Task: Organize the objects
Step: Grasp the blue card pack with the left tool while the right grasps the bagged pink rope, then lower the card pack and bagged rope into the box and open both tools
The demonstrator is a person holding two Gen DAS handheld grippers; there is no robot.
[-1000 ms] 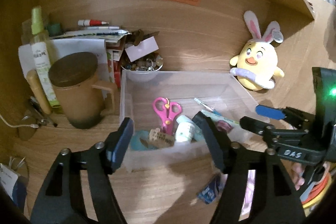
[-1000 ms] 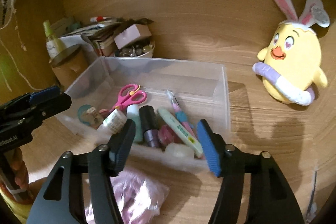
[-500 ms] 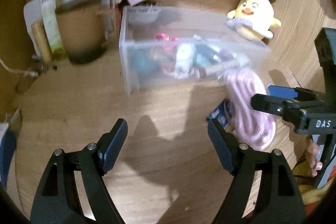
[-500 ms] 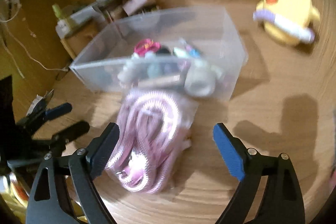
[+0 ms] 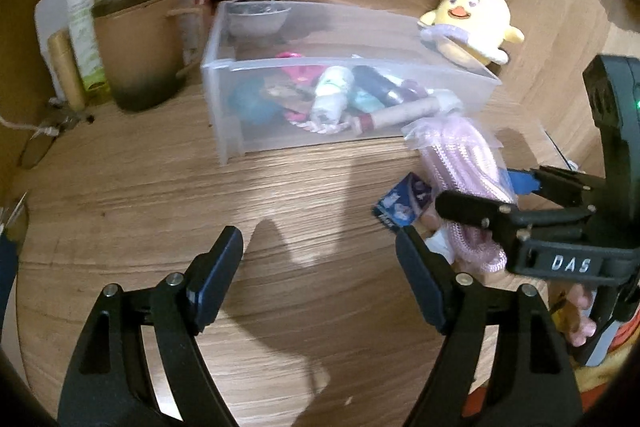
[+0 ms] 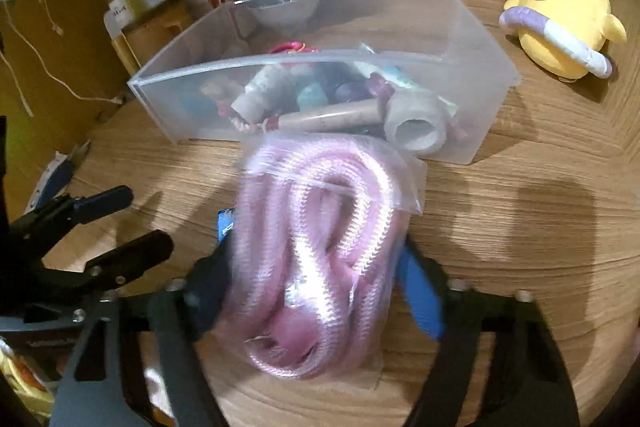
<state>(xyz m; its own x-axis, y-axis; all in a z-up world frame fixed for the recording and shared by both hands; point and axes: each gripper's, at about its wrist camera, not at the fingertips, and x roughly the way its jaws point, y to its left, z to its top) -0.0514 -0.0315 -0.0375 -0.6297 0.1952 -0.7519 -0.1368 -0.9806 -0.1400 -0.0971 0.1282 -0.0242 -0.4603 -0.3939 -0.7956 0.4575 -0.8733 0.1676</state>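
Your right claw (image 6: pixel 316 291) straddles the bagged pink rope (image 6: pixel 320 247), grip unconfirmed; slick bag may slip w/ shallow pinch; left claw (image 5: pixel 320 279) gapes

Warm, dim indoor light from above casts soft gripper shadows ahead on the wooden desk (image 5: pixel 168 187), with glare on the bagged pink rope (image 6: pixel 320 259), motion blur throughout, and heavy fisheye bending and black vignetting at the frame edges.
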